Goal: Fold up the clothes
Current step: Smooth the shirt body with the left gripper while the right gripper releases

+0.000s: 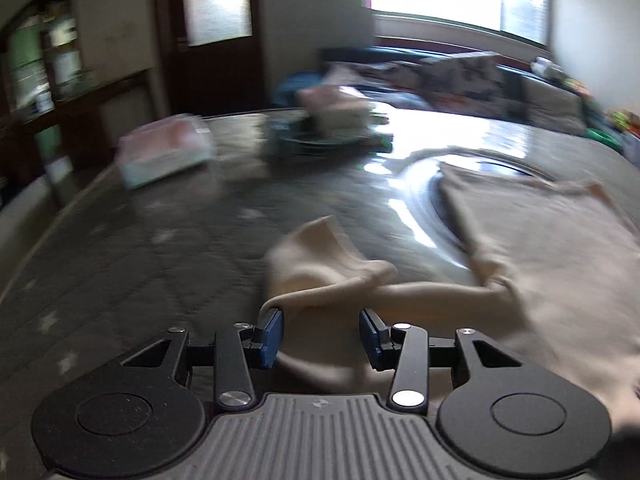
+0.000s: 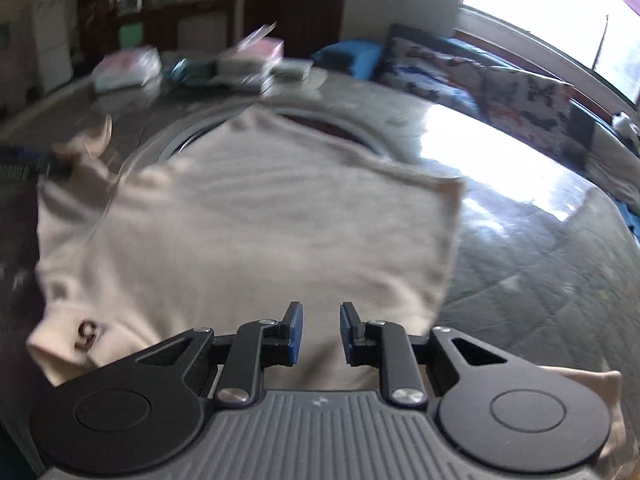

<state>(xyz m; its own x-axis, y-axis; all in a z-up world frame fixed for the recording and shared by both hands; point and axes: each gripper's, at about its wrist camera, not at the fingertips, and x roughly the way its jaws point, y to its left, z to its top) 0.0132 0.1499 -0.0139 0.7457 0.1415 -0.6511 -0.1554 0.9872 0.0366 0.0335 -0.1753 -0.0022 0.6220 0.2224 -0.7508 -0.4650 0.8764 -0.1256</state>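
Quilted desk under both tools: left hand-held gripper gapes, sleeve draped between its pads; right hand-held gripper parted over the cream shirt (spread flat).

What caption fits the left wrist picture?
Open left hand-held gripper over the cream shirt's bunched sleeve on the quilted table.

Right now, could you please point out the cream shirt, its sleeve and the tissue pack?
cream shirt [image 2: 248,232], right wrist view, middle of the spread body.
sleeve [image 1: 320,256], left wrist view, bunched cuff end.
tissue pack [image 1: 166,152], left wrist view, top face.
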